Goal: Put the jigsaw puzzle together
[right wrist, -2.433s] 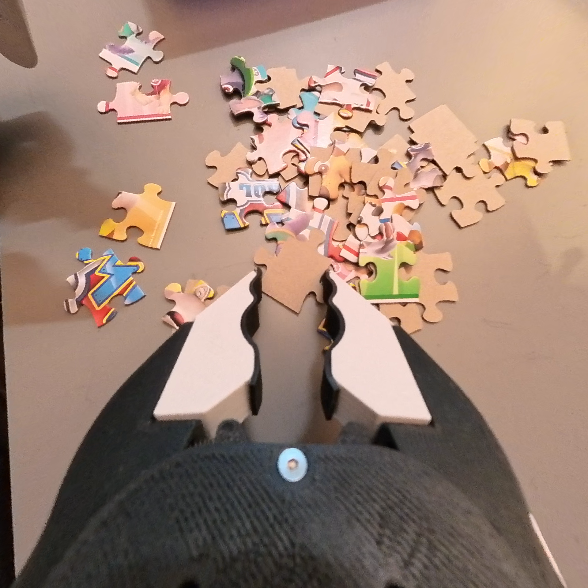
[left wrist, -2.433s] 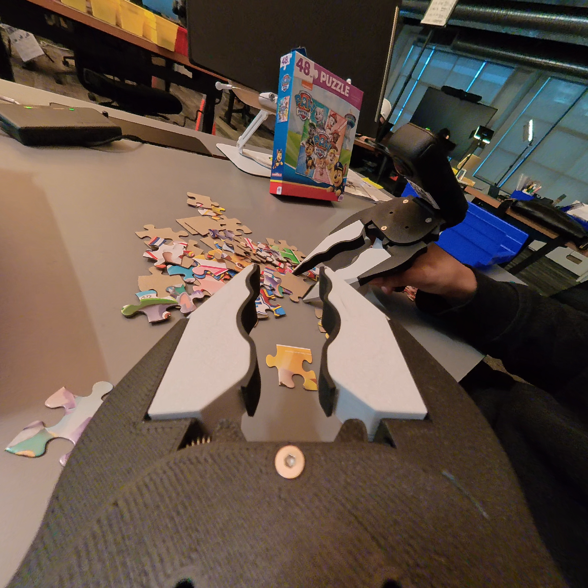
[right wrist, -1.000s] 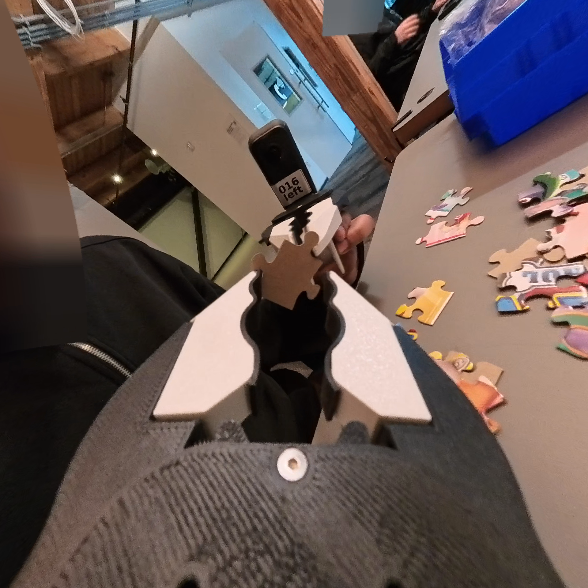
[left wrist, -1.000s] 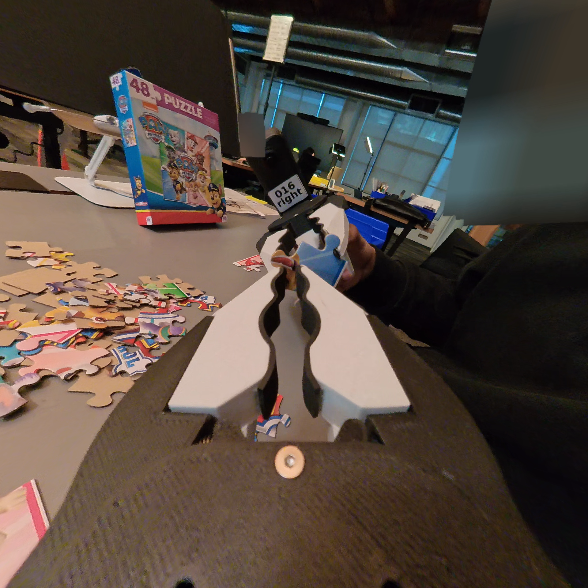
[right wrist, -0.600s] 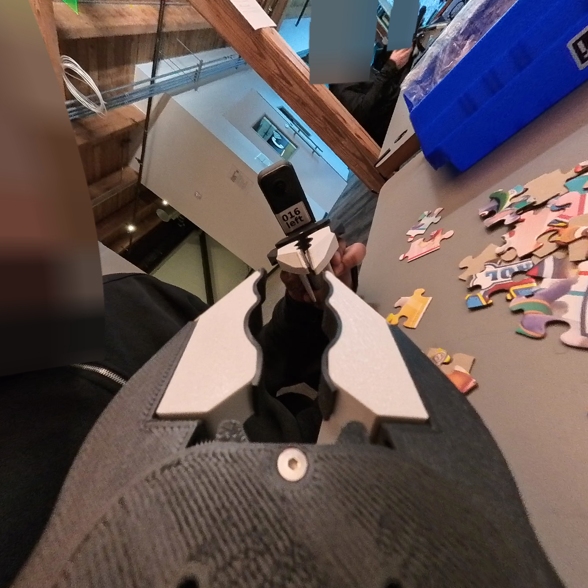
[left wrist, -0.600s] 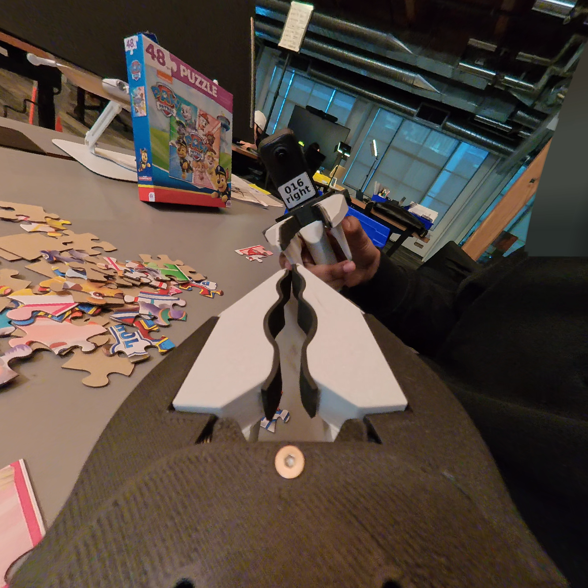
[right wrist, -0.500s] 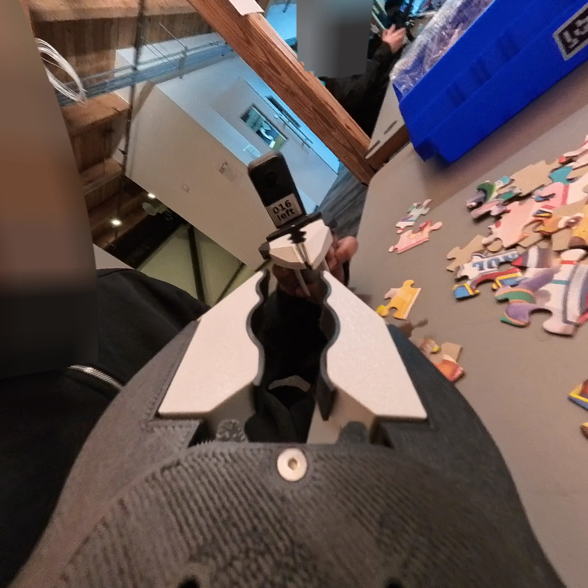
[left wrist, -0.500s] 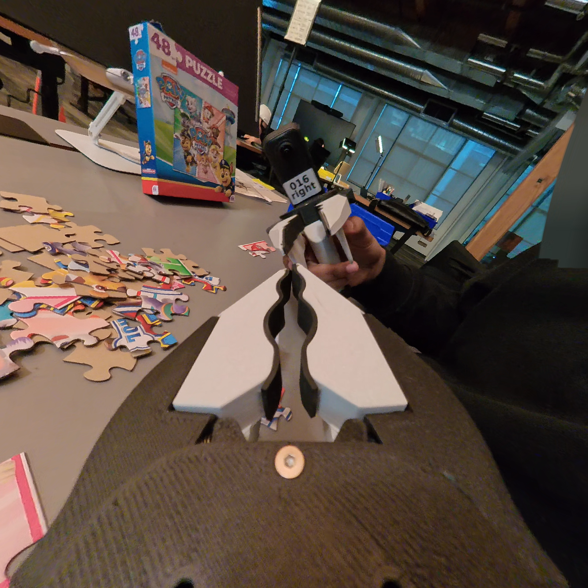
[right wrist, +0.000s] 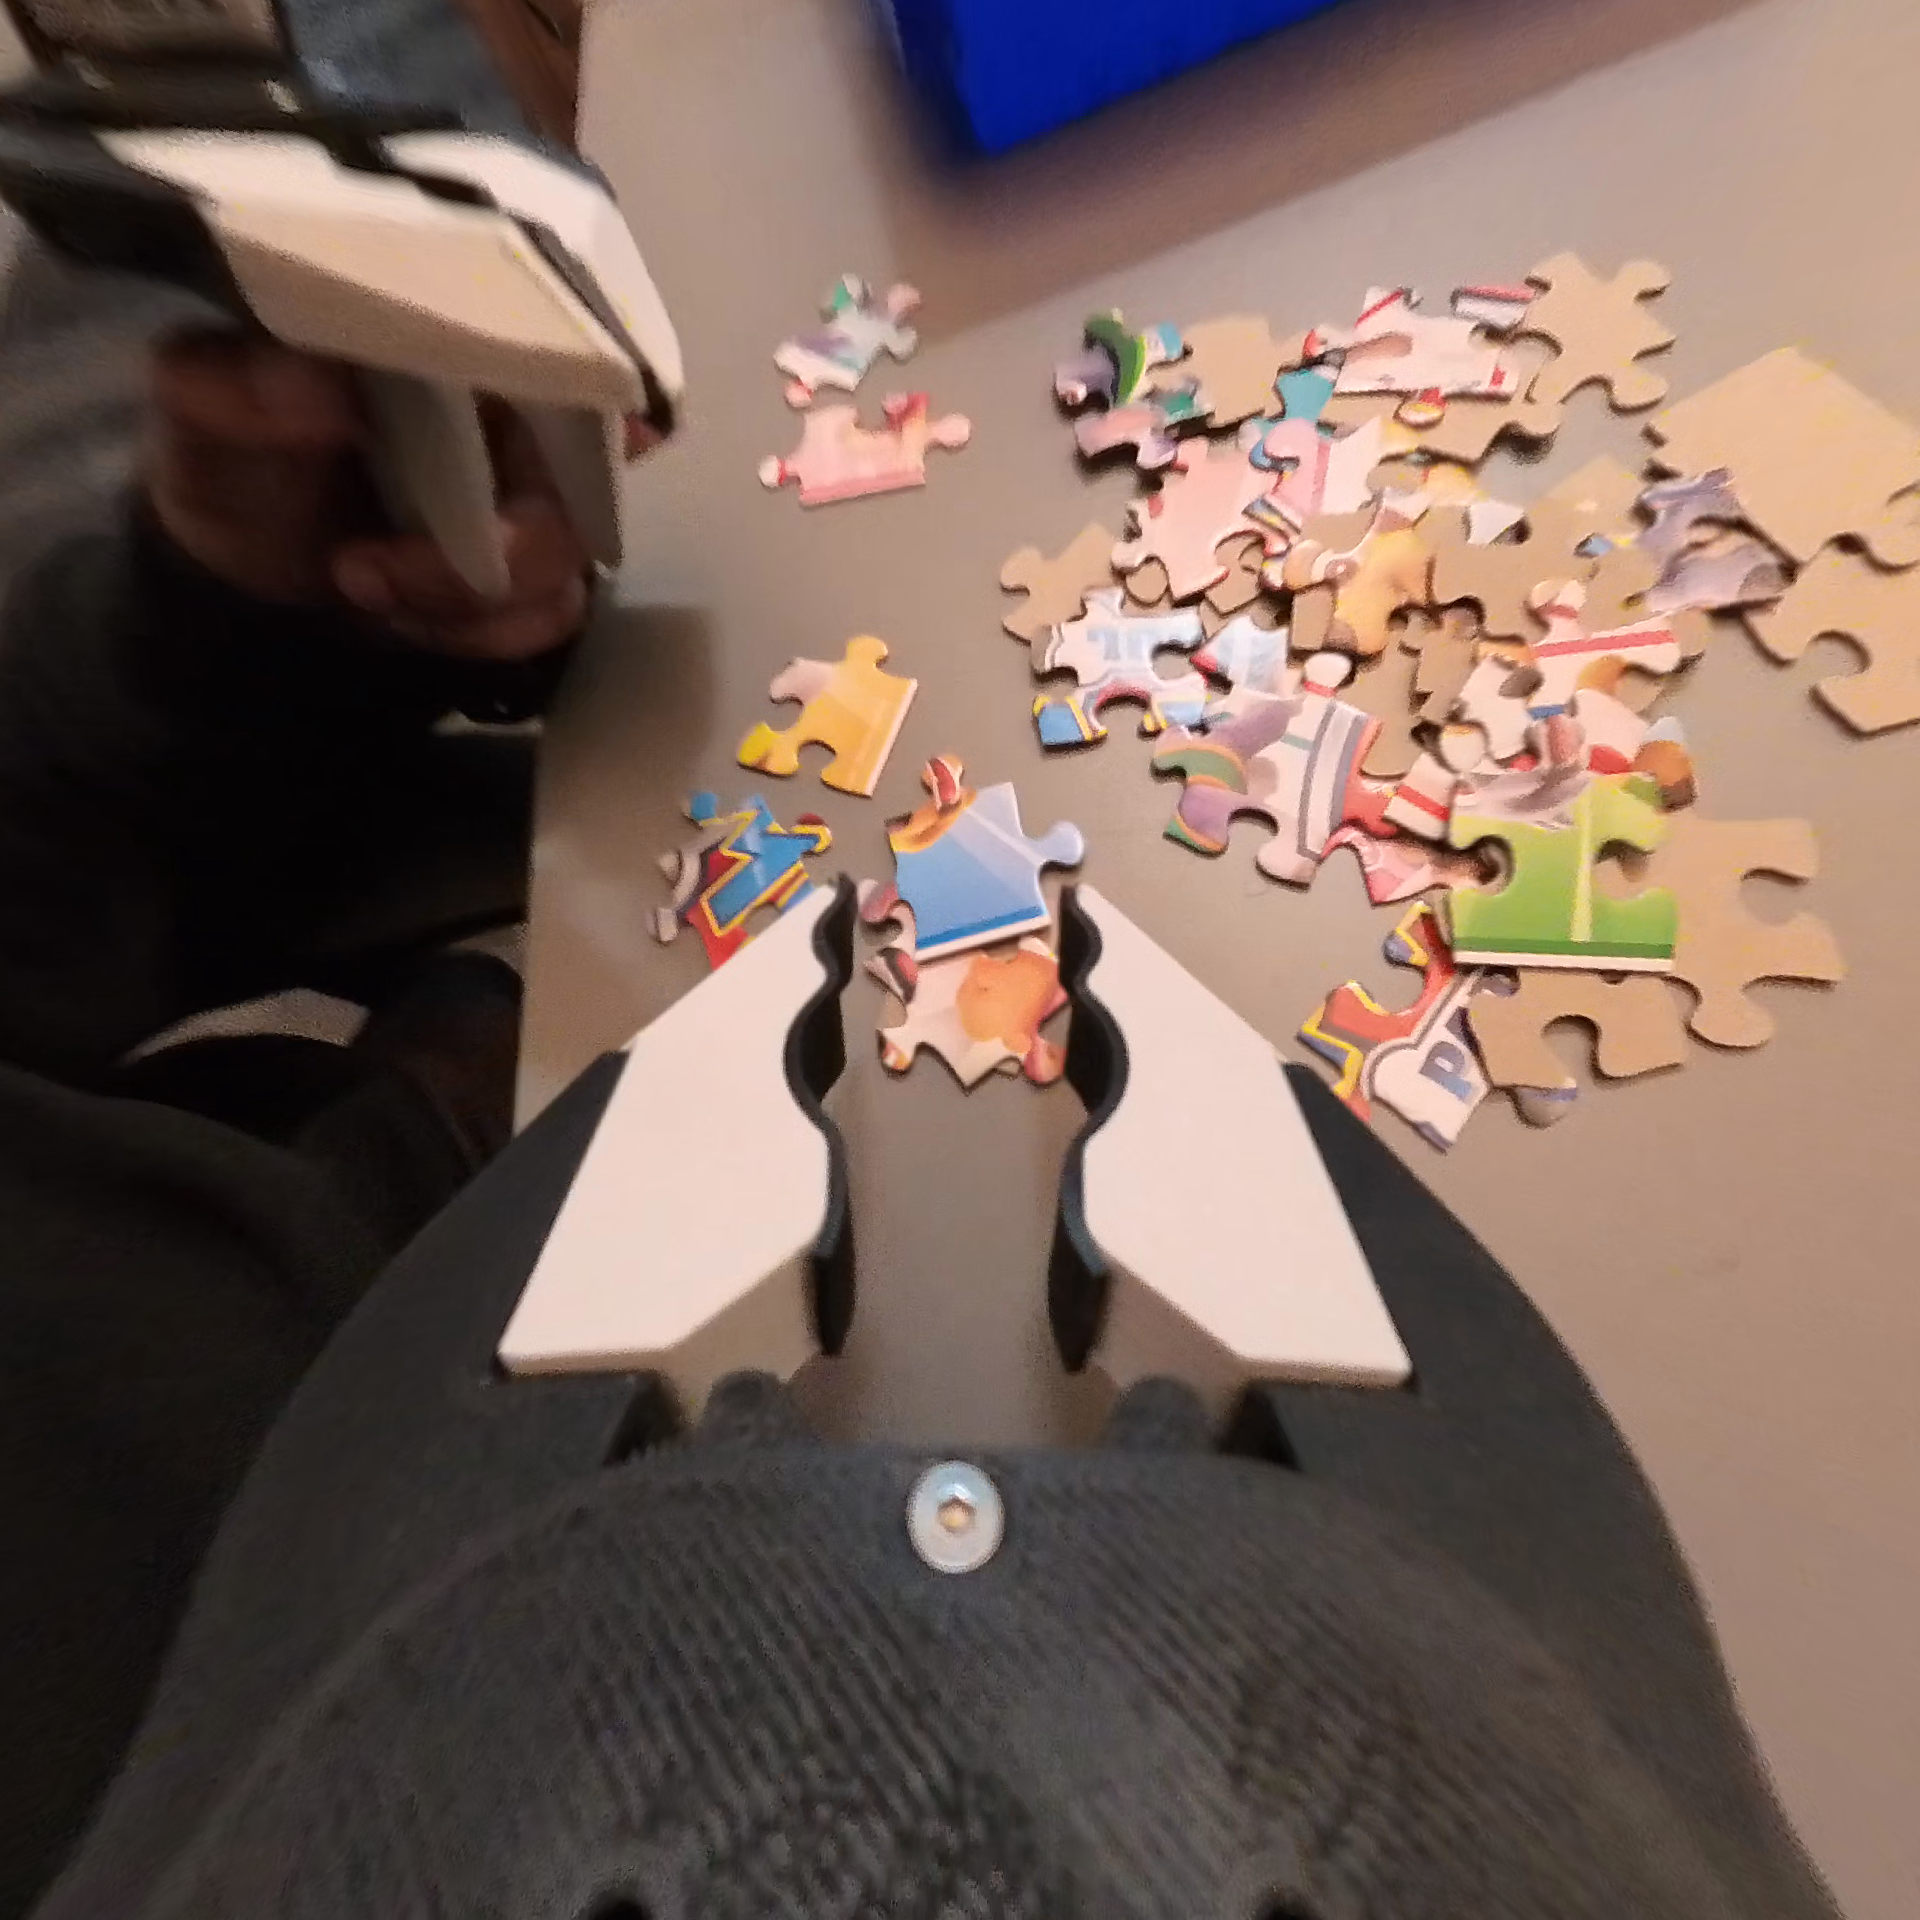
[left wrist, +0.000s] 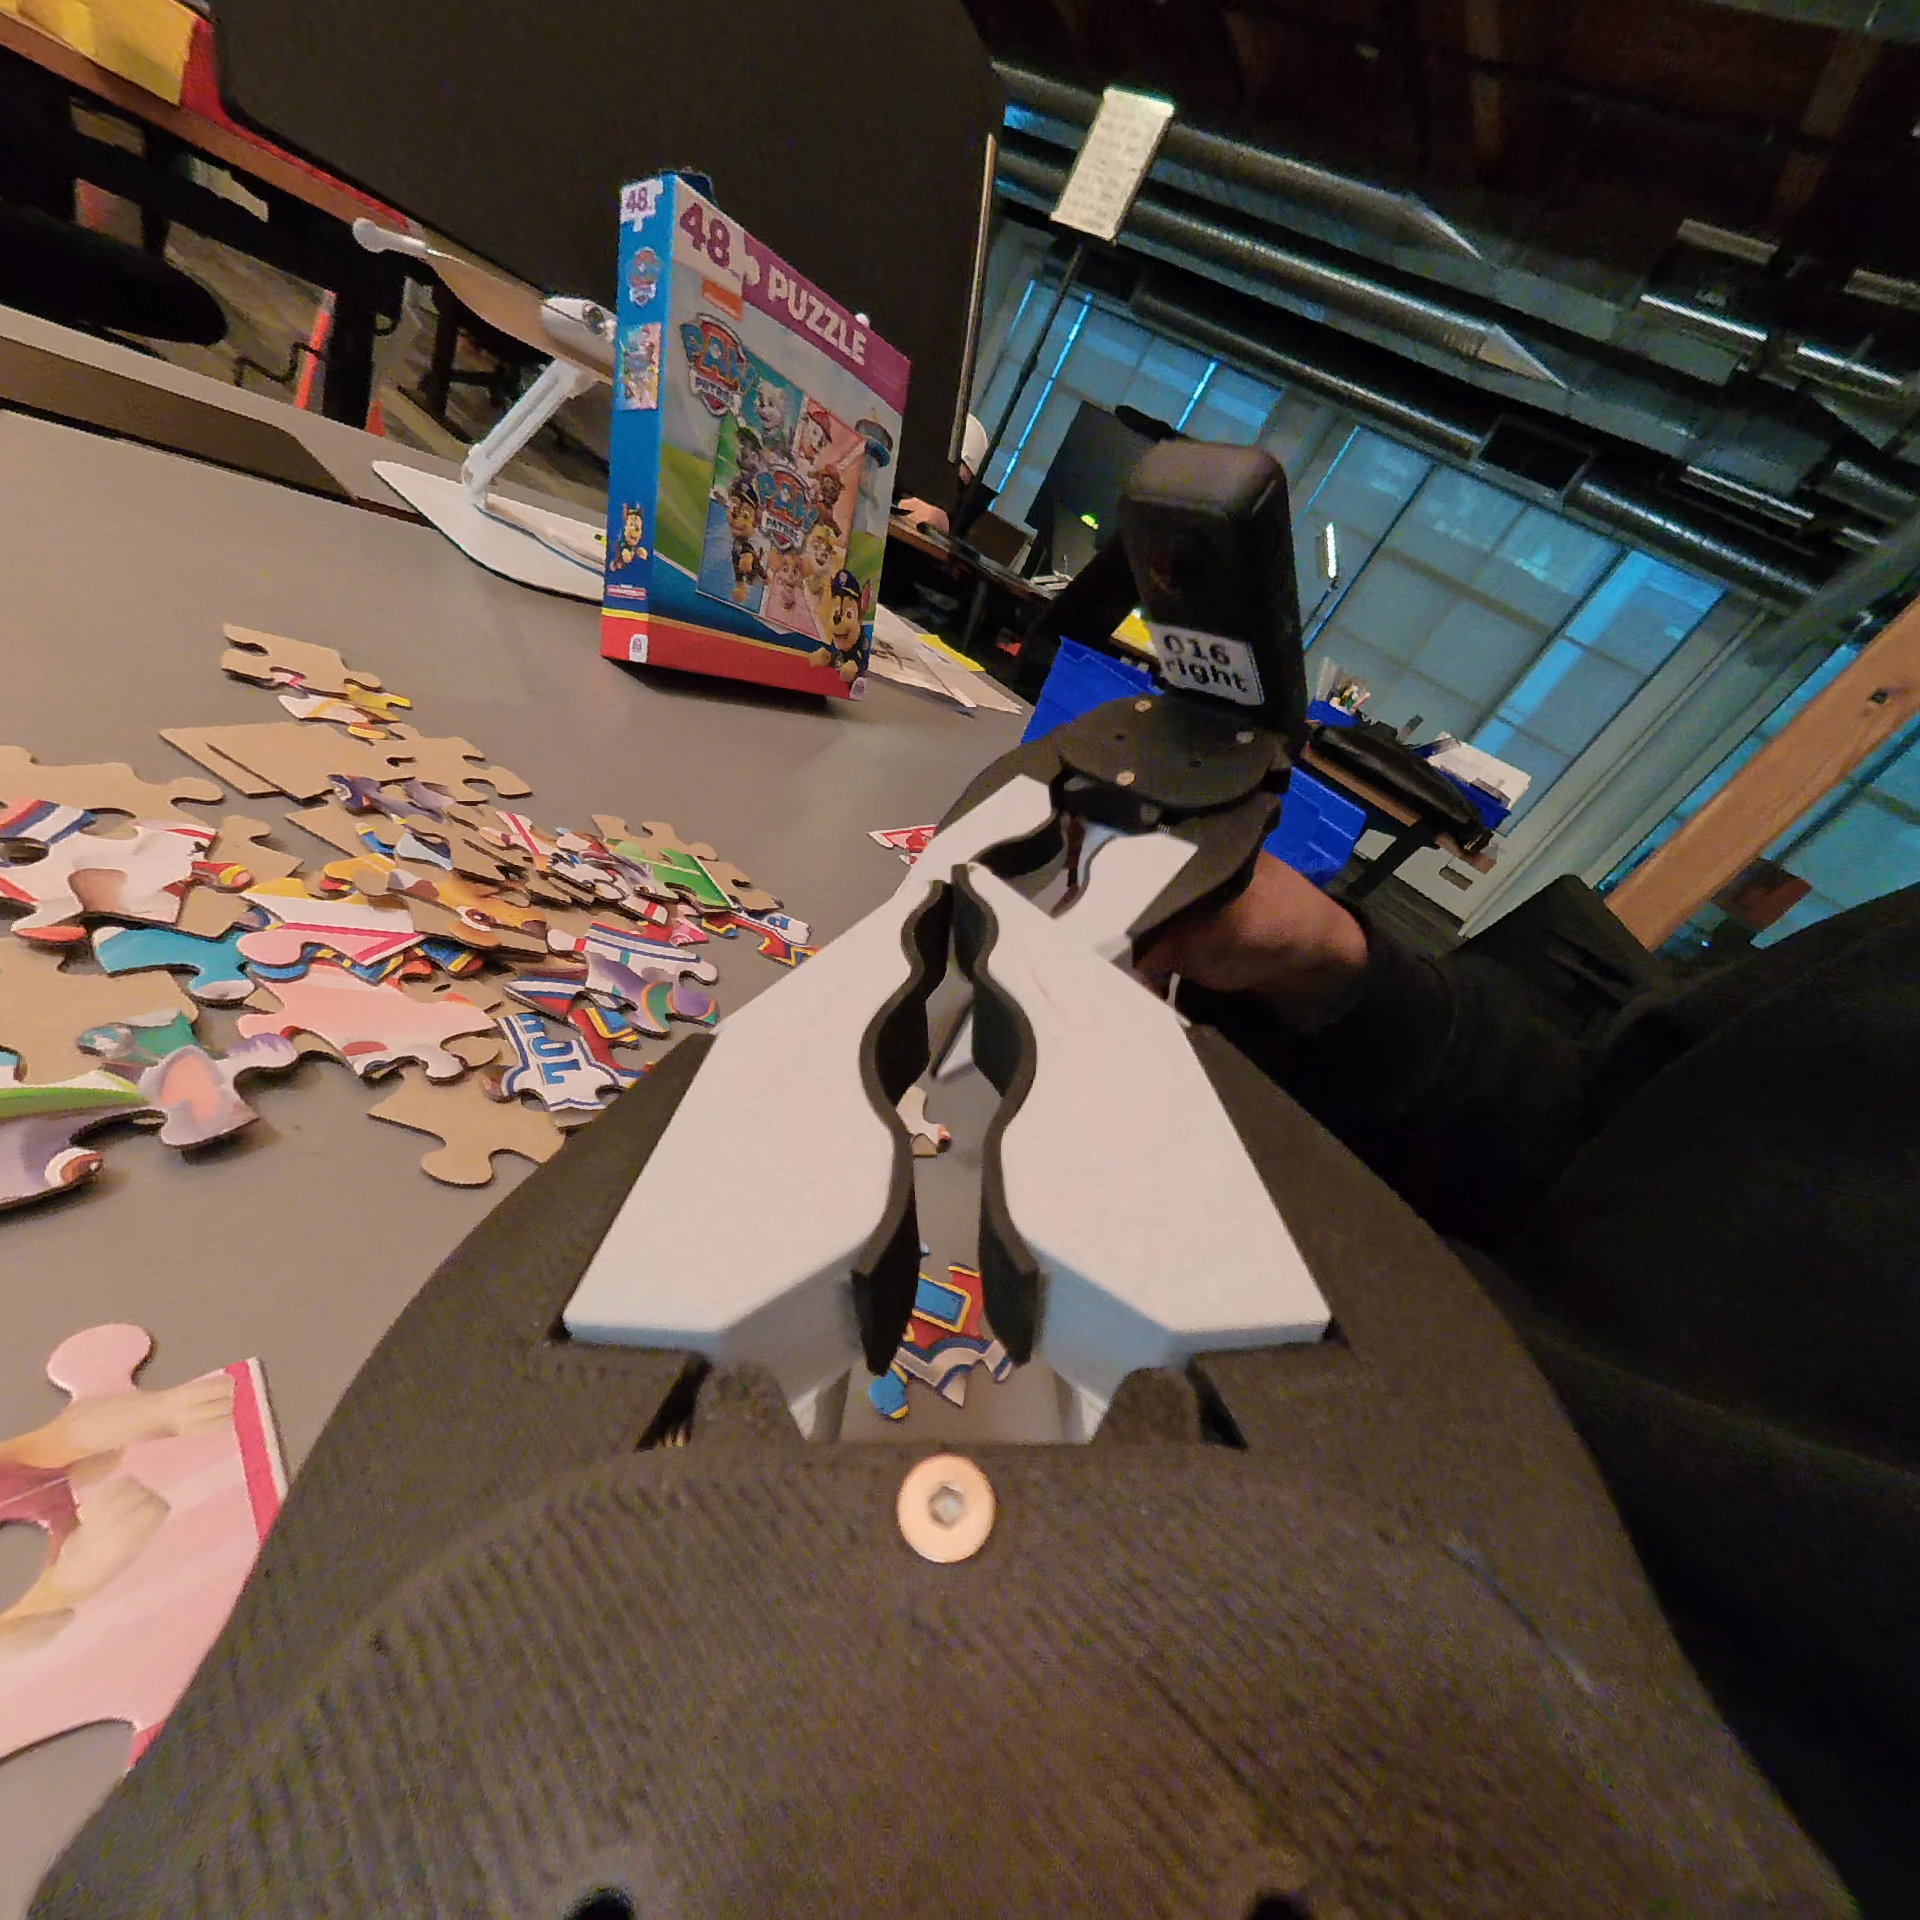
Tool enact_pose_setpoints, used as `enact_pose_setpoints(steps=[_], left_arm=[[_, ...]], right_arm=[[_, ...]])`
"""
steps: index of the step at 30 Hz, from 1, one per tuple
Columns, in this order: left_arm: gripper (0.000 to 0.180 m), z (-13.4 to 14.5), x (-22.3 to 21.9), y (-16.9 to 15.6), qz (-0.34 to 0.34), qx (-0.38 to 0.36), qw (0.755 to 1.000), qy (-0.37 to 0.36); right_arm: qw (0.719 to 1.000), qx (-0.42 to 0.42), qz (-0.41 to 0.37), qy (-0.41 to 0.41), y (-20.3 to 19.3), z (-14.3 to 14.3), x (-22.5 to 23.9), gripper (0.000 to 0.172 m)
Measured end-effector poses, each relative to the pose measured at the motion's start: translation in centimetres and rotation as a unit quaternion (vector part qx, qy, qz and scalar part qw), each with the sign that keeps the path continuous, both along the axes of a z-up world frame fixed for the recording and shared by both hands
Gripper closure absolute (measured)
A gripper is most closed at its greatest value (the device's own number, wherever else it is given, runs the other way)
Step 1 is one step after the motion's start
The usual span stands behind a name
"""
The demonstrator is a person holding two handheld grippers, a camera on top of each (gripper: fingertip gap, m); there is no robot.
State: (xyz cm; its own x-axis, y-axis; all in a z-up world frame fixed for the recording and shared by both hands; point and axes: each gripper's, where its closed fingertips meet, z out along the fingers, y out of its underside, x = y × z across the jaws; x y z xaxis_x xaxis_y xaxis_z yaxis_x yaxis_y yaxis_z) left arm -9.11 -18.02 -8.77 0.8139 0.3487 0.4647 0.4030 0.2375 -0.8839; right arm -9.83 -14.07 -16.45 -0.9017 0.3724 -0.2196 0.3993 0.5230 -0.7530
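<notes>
Fingers of the right gripper stand spread, pointing down at the grey table. A blue puzzle piece lies face up in line with the gap between the tips. A strip of table shows between its left edge and the left pad. Its right edge runs close to the right pad, and contact there cannot be told through the blur. The blue piece's near edge overlaps an orange-and-white piece that lies farther back between the fingers. Just left of the left fingertip lies a blue, red and yellow zigzag piece, with a yellow piece beyond it. The main heap of pieces, many showing their brown backs, lies apart to the right. The left gripper has its fingers pressed together, with nothing seen between the tips. It is held off the table at the near edge, beside the right gripper. A puzzle box stands upright at the far side of the table, and a blue bin stands behind the pieces. Judgement on handling: the blue piece is thin, flat card, so it offers only its edges to the pads. Where it rides on the orange-and-white piece, that edge probably sits slightly raised, and the two would likely shift together if pushed.
</notes>
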Motion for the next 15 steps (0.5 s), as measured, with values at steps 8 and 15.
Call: enact_pose_setpoints(steps=[8,15], left_arm=[[0.18,-0.2,0.0,0.1,-0.002,-0.005,1.0,0.0],[0.18,0.0,0.0,-0.2,0.002,-0.001,1.0,0.002]], right_arm=[[0.992,0.107,0.01,0.073,-0.5,-2.6,-0.6,0.134],[0.993,0.094,0.003,0.078,-0.3,-2.0,-1.0,0.143]])
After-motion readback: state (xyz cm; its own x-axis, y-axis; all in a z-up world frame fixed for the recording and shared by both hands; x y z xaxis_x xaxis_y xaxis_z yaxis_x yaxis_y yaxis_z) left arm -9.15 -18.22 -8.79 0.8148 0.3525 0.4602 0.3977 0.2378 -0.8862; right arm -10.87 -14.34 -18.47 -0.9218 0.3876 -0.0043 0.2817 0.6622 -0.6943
